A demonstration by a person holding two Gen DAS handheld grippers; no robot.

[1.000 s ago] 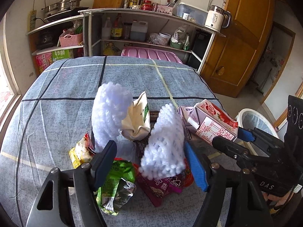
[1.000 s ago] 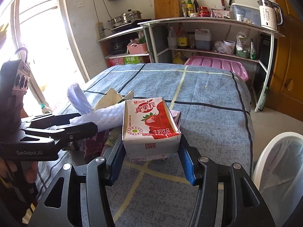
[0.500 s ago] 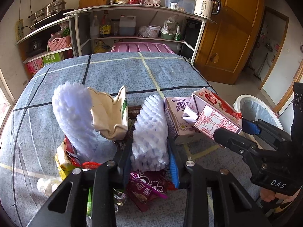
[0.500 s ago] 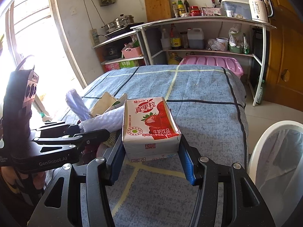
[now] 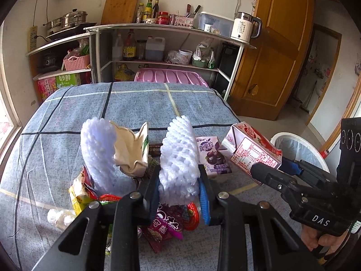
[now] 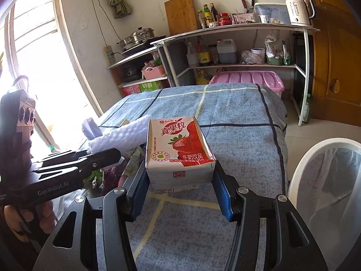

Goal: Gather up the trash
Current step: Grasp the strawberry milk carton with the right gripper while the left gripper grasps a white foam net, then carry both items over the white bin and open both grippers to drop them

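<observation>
My left gripper is shut on a white foam fruit net, which stands up between the pads. A second foam net and a crumpled beige carton stand to its left, over a heap of snack wrappers. A purple milk carton lies just right of the held net. My right gripper is shut on a strawberry milk carton, held above the blue checked cloth; the same carton shows at the right of the left wrist view.
A white bin with a clear liner stands on the floor off the table's right edge, also visible as the bin in the left wrist view. Shelves with bottles and pots and a pink crate stand behind the table. A wooden door is at the right.
My left gripper's jaws closed from wide open onto the right foam net. The right gripper drifted slightly with the strawberry carton still in it.
</observation>
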